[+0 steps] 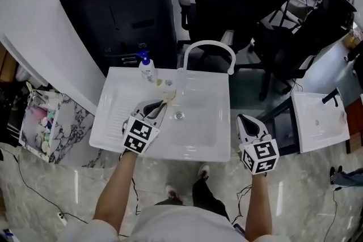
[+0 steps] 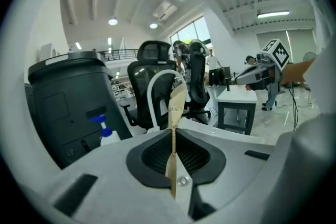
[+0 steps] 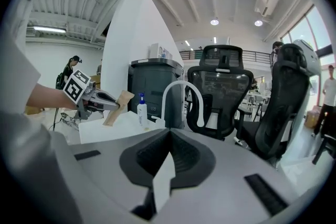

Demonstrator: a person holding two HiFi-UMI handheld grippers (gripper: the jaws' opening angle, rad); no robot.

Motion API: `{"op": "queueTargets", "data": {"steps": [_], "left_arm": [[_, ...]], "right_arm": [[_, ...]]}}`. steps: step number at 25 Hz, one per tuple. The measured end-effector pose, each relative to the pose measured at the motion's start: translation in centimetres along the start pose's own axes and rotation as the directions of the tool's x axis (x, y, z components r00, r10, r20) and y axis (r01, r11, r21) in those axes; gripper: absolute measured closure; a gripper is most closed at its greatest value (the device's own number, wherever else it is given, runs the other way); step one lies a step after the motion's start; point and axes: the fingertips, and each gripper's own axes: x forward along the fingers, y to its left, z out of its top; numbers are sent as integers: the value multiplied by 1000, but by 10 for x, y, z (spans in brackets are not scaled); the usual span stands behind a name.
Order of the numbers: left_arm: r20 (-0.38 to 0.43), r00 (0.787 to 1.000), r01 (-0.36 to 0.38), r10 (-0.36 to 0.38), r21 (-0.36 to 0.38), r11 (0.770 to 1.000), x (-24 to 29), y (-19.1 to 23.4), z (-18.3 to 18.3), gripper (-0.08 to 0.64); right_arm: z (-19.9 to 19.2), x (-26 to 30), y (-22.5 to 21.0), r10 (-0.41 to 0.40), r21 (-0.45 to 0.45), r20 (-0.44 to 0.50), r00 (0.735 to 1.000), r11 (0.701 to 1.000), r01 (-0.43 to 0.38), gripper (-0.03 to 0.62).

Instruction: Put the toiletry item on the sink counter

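Note:
A thin tan sachet is pinched flat and edge-on between the jaws of my left gripper, which is shut on it. It hangs over the white sink, just left of the basin and short of the pump bottle. In the left gripper view the sachet stands upright out of the jaws. The right gripper view shows the sachet from the side. My right gripper hovers at the sink's front right corner, jaws together with nothing in them.
A white arched faucet rises behind the basin. Behind the sink stand a dark bin and black office chairs. A second white sink lies to the right. A marble shelf with small items sits at left.

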Motion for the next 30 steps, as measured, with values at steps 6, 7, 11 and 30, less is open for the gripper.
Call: {"op": "queueTargets", "data": {"steps": [6,7,11,30], "left_arm": [[-78,996,45,-36,113,993,86,-22,16,532],[-94,994,58,-46,133,989,100,-25,17,532],[-160,984,115,-80,223,968,151,-44,13,532],[-342,938,232,-57,498,836,309,-74,-43,532]], "right_arm": [[-23,25,-55,0,52,-28,1000,999,2,595],[-27,30,-62,2,64,-32,999,998,0,595],[-44,47,-83,13,91,-57,998,996,-8,595],[-105,89,-139,35,189,-131,991,982,-10,595]]}}
